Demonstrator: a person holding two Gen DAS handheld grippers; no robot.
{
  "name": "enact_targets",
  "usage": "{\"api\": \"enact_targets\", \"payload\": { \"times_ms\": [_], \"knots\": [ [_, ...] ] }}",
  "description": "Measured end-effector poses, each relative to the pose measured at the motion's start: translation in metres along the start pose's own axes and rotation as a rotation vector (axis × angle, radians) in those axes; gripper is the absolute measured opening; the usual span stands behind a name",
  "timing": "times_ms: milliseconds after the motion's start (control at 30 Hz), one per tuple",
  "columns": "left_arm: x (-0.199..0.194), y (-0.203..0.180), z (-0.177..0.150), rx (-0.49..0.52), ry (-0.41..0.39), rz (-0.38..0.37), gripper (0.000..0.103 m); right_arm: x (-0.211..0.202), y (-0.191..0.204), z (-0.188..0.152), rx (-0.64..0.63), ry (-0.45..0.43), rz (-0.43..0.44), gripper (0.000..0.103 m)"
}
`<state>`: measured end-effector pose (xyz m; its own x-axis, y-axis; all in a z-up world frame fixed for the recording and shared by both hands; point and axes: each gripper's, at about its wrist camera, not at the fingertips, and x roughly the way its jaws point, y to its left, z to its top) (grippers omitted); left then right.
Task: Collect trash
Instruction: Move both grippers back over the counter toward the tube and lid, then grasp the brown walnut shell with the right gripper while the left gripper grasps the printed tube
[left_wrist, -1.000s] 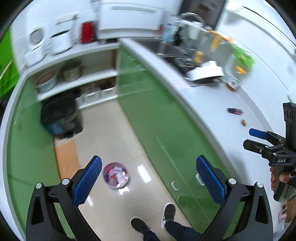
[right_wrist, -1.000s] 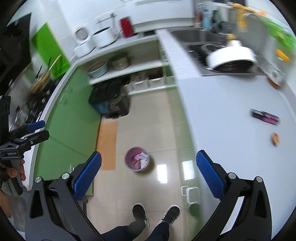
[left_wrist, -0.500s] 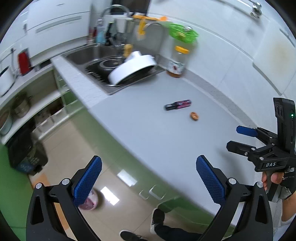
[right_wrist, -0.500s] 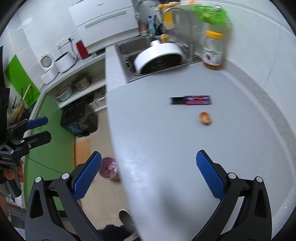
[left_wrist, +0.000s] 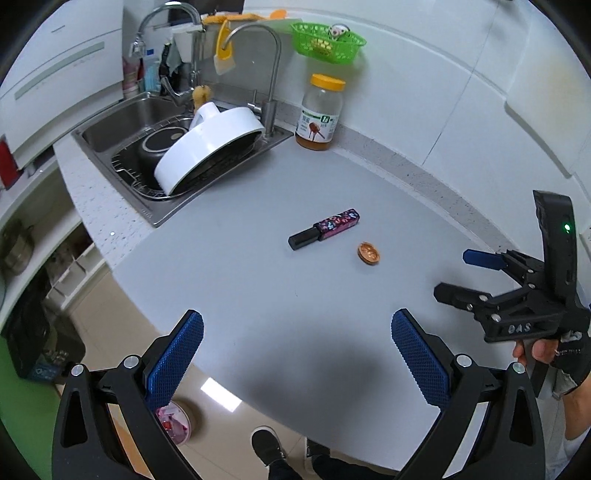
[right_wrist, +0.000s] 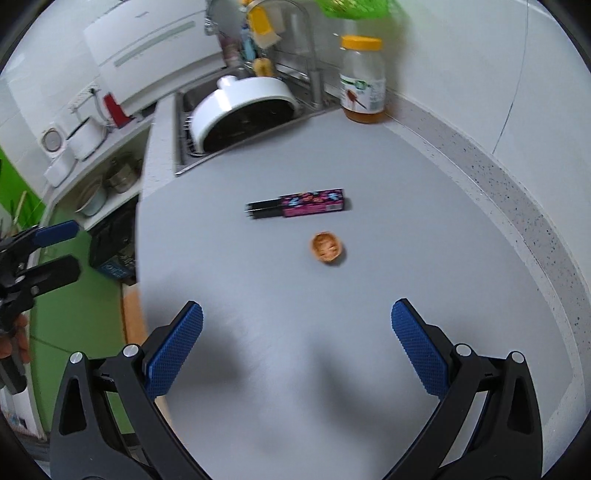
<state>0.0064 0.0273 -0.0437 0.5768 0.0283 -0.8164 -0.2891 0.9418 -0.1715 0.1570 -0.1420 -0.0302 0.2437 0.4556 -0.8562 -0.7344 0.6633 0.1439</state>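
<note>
Wrapper box (left_wrist: 324, 228): a long narrow carton, black at one end and pink-patterned along the rest, lying flat on the grey counter (left_wrist: 258, 295); nothing touches it.
Nut shell (left_wrist: 368, 253): a small brown half shell, open side up, just beside the box on the near side, apart from it (right_wrist: 328, 247).
Left gripper (left_wrist: 295, 354): held above the counter's front edge, blue pads spread wide, nothing between them; box and shell lie ahead of it, well apart.
Right gripper (right_wrist: 295, 347): over the counter nearer the shell, fingers likewise wide apart and empty; in the left view it shows at the right edge (left_wrist: 465, 277), held by a gloved hand (left_wrist: 554, 365).
Path: bare counter between both grippers and the two pieces of trash; nothing stands in the way.
Jar (left_wrist: 320, 112): yellow lid, amber liquid low at the bottom, upright by the back wall, well beyond the box.
Sink (left_wrist: 122, 125): steel, left of the jar; it holds a dark pan and a white round pot (left_wrist: 210, 147) leaning tilted on a wire rack.
Green basket (left_wrist: 327, 42): fixed up on the wall above the jar, with small items inside, too small to tell.
Bin (left_wrist: 173, 424): small round one on the floor below the counter, partly hidden by the left finger; pink and white scraps inside.
Floor: a person's dark shoes (left_wrist: 267, 446) by the counter's foot.
</note>
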Motion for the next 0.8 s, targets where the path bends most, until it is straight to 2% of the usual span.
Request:
{"api": "enact_targets", "payload": {
  "times_ms": [233,500,567,600,667,767,800],
  "knots": [
    [0.037,0.019,0.018,-0.029,0.055,-0.018,0.098,0.053,-0.014,0.025,-0.010,0.066,-0.034,0.100],
    [0.066,0.030,0.027,-0.039,0.090,-0.004,0.098,0.101,-0.017,0.033,-0.048,0.139,-0.041,0.099],
    [0.071,0.031,0.028,-0.042,0.096,-0.012,0.098,0.107,-0.018,0.034,-0.055,0.153,-0.042,0.087],
    [0.073,0.031,0.028,-0.043,0.100,-0.018,0.098,0.111,-0.018,0.035,-0.061,0.162,-0.044,0.078],
    [0.076,0.031,0.028,-0.041,0.108,-0.014,0.098,0.116,-0.018,0.035,-0.066,0.172,-0.037,0.072],
    [0.081,0.032,0.029,-0.046,0.118,-0.018,0.098,0.120,-0.017,0.036,-0.079,0.178,-0.036,0.056],
    [0.083,0.032,0.030,-0.044,0.120,-0.019,0.097,0.121,-0.017,0.036,-0.082,0.183,-0.032,0.048]
  ]
}}
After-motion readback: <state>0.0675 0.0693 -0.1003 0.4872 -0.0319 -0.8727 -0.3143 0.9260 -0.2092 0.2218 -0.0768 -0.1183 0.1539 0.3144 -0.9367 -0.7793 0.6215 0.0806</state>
